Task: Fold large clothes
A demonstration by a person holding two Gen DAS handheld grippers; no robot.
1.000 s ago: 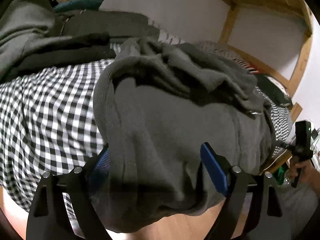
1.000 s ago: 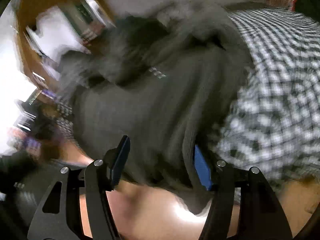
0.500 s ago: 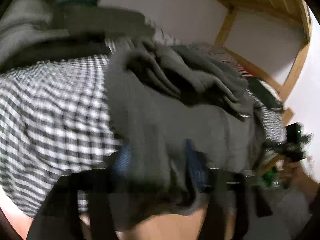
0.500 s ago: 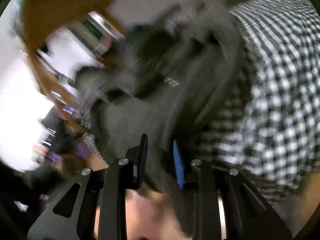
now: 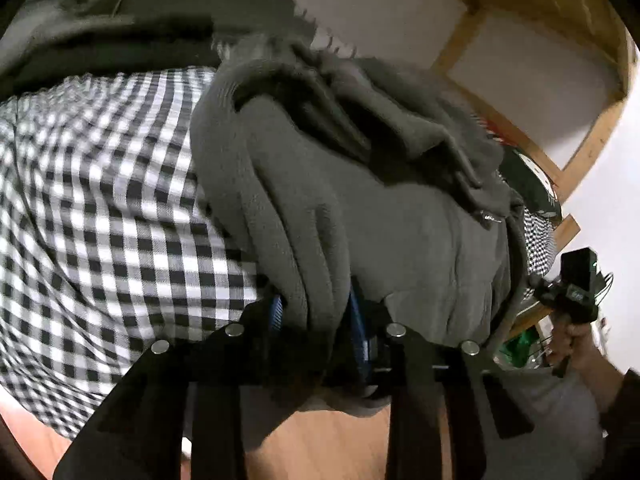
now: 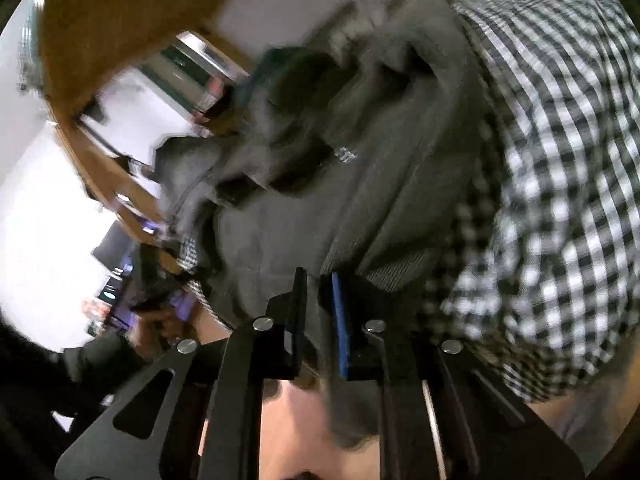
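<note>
A large dark grey sweatshirt (image 5: 420,216) lies across a bed covered with a black-and-white checked sheet (image 5: 100,216), its near hem hanging over the near edge of the bed above a wooden floor (image 5: 340,440). The far part of the garment is bunched into loose folds, and a small metal zip pull or eyelet (image 5: 490,218) shows on its right side. The left gripper (image 5: 316,312) has just been closing its jaws and now grasps a thick gathered ridge of the sweatshirt's left hem, the fabric pinched between its blue pads (image 5: 357,320) and pulled into long pleats that run away from the jaws. The right gripper (image 6: 318,304) has also just been closing and is clenched on the opposite near corner of the same garment, with a thin layer of fabric held between its dark and blue pads beside the ribbed hem band (image 6: 400,268). From the left wrist view, the person's right hand (image 5: 572,336) shows at the far right edge, gripping the handle of the other tool. Behind the sweatshirt, at the far left of the bed, other dark garments (image 5: 120,32) are piled against a white wall (image 5: 380,8), and a wooden frame (image 5: 532,12) rises on the right. The right wrist view is blurred.
</note>
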